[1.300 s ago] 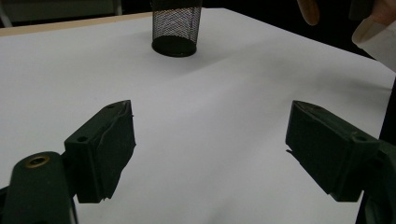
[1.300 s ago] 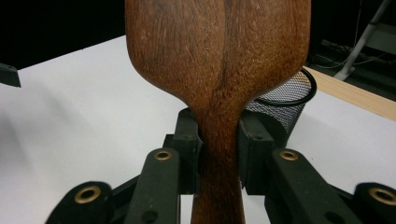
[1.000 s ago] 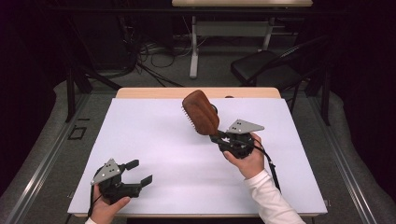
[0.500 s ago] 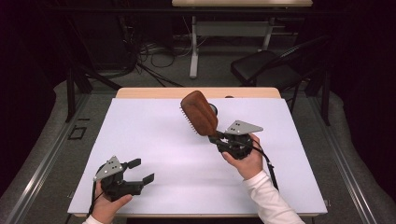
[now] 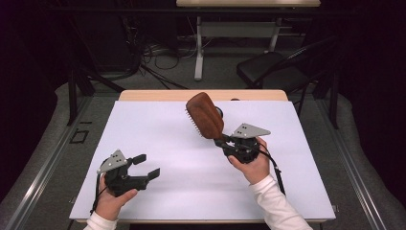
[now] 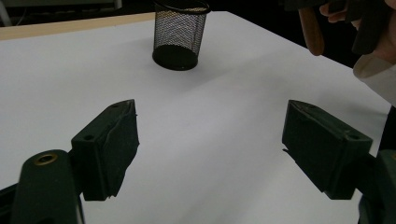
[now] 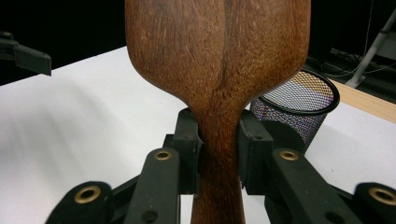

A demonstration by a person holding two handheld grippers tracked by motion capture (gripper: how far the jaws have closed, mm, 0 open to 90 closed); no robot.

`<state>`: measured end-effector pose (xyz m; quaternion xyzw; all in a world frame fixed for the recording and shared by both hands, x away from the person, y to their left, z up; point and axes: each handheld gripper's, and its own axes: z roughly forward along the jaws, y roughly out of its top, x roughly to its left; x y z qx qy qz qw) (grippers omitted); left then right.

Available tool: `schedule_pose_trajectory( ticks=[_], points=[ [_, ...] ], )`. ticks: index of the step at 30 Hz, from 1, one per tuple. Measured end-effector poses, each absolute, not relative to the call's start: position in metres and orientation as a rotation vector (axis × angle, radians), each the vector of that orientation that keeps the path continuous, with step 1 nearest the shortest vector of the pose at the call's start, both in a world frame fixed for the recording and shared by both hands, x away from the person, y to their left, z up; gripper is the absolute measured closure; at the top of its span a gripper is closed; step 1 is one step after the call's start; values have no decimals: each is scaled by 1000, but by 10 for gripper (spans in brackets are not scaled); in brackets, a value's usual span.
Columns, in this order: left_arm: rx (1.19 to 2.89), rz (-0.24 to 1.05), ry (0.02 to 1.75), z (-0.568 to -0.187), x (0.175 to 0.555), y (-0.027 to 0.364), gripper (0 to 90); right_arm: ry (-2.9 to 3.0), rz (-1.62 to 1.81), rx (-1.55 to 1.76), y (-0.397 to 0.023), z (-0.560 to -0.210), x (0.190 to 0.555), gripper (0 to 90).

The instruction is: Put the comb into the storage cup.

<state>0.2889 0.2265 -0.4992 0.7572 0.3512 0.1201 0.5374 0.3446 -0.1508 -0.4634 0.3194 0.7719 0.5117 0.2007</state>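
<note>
The wooden hairbrush (image 5: 205, 115) is held up at frame centre in the high view, above the tabletop (image 5: 158, 134), w/ its neck clamped between the fingers (image 7: 188, 140) of the right gripper (image 5: 224, 142). In the right gripper view the pads are seen pressed on both sides of the handle just below the paddle. The brush is tilted, head toward upper left, bristles facing left/down. The black mesh pen cup (image 7: 295, 109) stands just behind the brush, toward the tabletop's far edge; in the high view it is mostly hidden by the brush head.

Step in hand, as judged: the brush is being carried to the cup for dropping in, handle or head first not yet settled. To do it well, the brush should be brought over the cup's rim, turned closer to upright so it clears the wire wall, and lowered before the grip is eased; a light cup is easily tipped, so sideways contact should be avoided.

The left gripper (image 5: 143, 166) is at lower left, fingers (image 6: 109, 147) apart w/ nothing between them; they have just been closing a little.

Vs. the earlier frames: the brush head is seen slightly further left and more tilted, while the right hand (image 5: 251, 165) is in much the same spot. The left gripper is raised a bit off its earlier place.
</note>
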Motion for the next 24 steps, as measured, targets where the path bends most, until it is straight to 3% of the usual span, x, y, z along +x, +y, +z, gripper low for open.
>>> schedule_pose_trajectory(
  ticks=[24],
  points=[
    [1841, 245, 827, -456, 316, 208, 175, 2140, 1444, 898, -153, -464, 343, 723]
  ],
)
